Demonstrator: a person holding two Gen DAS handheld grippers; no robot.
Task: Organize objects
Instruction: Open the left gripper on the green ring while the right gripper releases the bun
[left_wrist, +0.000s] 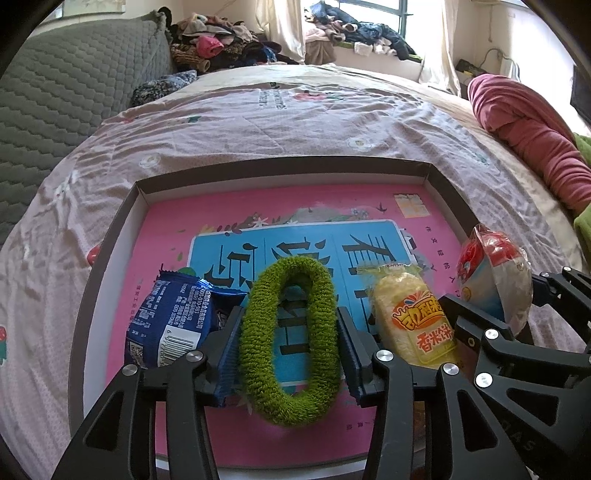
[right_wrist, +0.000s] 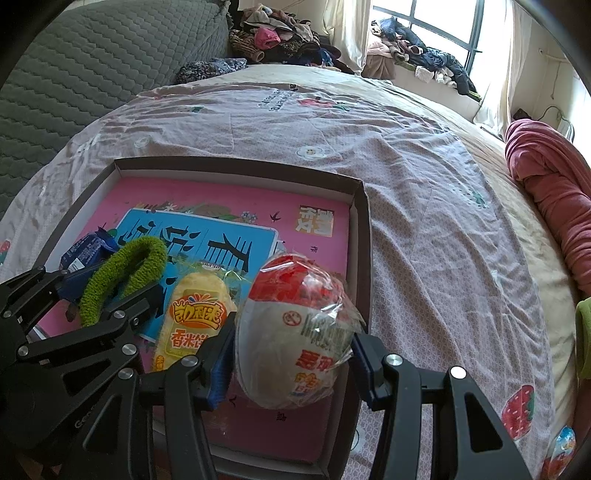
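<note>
A shallow dark box (left_wrist: 280, 166) lies on the bed with a pink book (left_wrist: 221, 206) covering its bottom. My left gripper (left_wrist: 290, 314) has a fuzzy green ring (left_wrist: 258, 350) between its pads, which touch it on both sides; the ring stands tilted over the book. A blue snack packet (left_wrist: 166, 317) lies left of it and a yellow rice-cracker packet (left_wrist: 410, 314) right of it. My right gripper (right_wrist: 291, 332) is shut on a round red-and-white snack in clear wrap (right_wrist: 295, 325), held over the box's right side. The left gripper (right_wrist: 110, 295) with the green ring (right_wrist: 125, 273) also shows in the right wrist view.
The box (right_wrist: 364, 229) sits on a wrinkled flowered bedsheet (right_wrist: 424, 184). A red blanket (right_wrist: 554, 184) lies rolled at the right. A grey quilted cover (left_wrist: 66, 92) is at the left, and a pile of clothes (left_wrist: 221, 40) is behind. A small wrapped item (right_wrist: 561, 450) lies at the near right.
</note>
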